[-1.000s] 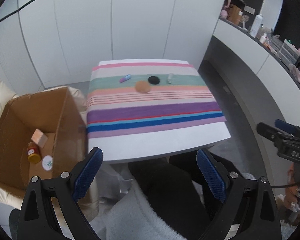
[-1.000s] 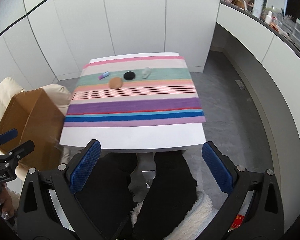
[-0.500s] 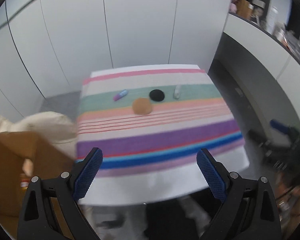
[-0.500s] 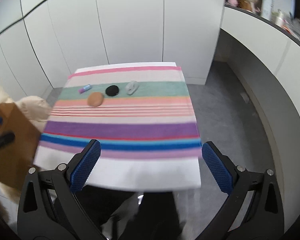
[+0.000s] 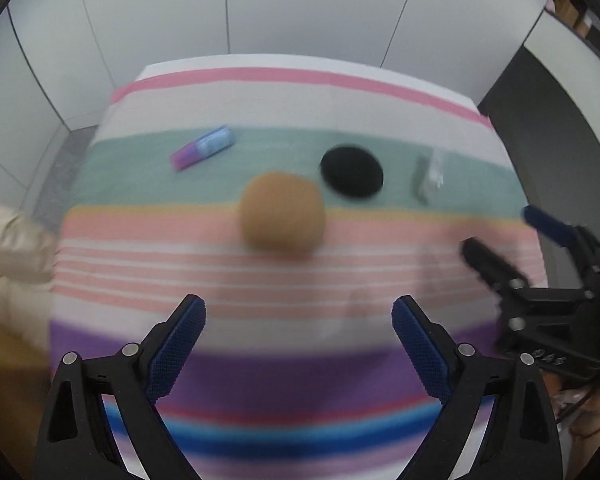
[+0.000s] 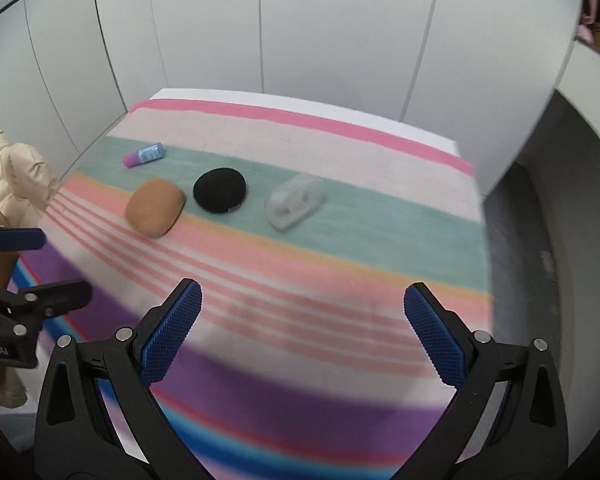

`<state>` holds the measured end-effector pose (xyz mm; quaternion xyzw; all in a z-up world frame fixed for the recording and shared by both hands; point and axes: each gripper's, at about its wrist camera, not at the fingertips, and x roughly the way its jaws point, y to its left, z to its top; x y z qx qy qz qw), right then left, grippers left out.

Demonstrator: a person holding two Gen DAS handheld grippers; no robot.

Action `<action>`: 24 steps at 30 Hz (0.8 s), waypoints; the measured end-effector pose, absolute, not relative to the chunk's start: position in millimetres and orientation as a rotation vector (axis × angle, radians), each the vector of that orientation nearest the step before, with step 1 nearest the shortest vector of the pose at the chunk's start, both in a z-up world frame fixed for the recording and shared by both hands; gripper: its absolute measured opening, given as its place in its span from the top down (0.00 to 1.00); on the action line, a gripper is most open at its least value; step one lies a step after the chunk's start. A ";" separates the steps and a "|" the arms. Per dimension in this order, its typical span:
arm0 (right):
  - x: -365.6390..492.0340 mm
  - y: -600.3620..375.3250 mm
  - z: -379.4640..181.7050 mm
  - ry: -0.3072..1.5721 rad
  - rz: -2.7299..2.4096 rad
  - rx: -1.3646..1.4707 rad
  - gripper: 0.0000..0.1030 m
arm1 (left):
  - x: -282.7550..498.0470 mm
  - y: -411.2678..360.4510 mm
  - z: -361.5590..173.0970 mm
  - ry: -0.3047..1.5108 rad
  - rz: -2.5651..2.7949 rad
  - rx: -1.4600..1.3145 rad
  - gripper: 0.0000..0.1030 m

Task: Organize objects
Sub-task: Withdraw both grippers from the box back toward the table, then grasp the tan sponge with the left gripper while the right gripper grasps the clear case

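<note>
Tan and rounded, a sponge-like pad (image 6: pixel 155 207) lies on the striped cloth (image 6: pixel 340 248) that covers the surface, where the cloth's green band meets its peach band. All positions below are taken from this tan pad, as seen in the right wrist view. Just to its right, close but not clearly touching, sits a black round pad (image 6: pixel 219 190). Further right along the green band lies a clear plastic item (image 6: pixel 295 201), well apart from the tan pad. Behind and slightly left of the tan pad lies a small tube (image 6: pixel 144 155), purple at one end and pale blue at the other.

The left wrist view is blurred but shows the same four items in the same order.

The left gripper (image 5: pixel 298 340) hovers in front of the tan pad, jaws spread wide, nothing between them. The right gripper (image 6: pixel 302 326) hovers nearer the clear item's side, jaws likewise spread wide and empty. Each gripper appears at the edge of the other's view.

Left of the tan pad, off the surface's edge, a cream padded fabric (image 6: pixel 8 176) is visible.
</note>
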<state>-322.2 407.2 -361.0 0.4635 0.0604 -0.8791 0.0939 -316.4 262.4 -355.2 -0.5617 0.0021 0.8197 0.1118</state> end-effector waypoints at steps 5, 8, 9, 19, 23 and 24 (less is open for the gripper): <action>-371.9 405.5 -388.2 0.206 -2.606 1.345 0.00 | -356.4 276.2 -381.5 -0.014 2.424 -1.619 0.07; -392.6 401.3 -401.2 0.196 -2.608 1.329 0.00 | -374.7 275.2 -394.7 -0.059 2.438 -1.640 0.08; -396.8 398.0 -405.3 0.207 -2.612 1.316 0.03 | -377.8 274.2 -395.0 -0.060 2.462 -1.616 0.10; -392.2 408.9 -409.6 -0.025 -2.622 1.396 0.84 | -372.6 274.0 -378.5 0.086 2.505 -1.525 0.72; -386.9 409.1 -401.6 -0.024 -2.637 1.430 0.84 | -369.9 272.3 -367.0 0.073 2.512 -1.550 0.81; -385.2 408.5 -398.5 -0.021 -2.642 1.433 0.84 | -368.1 271.6 -363.8 0.069 2.518 -1.545 0.81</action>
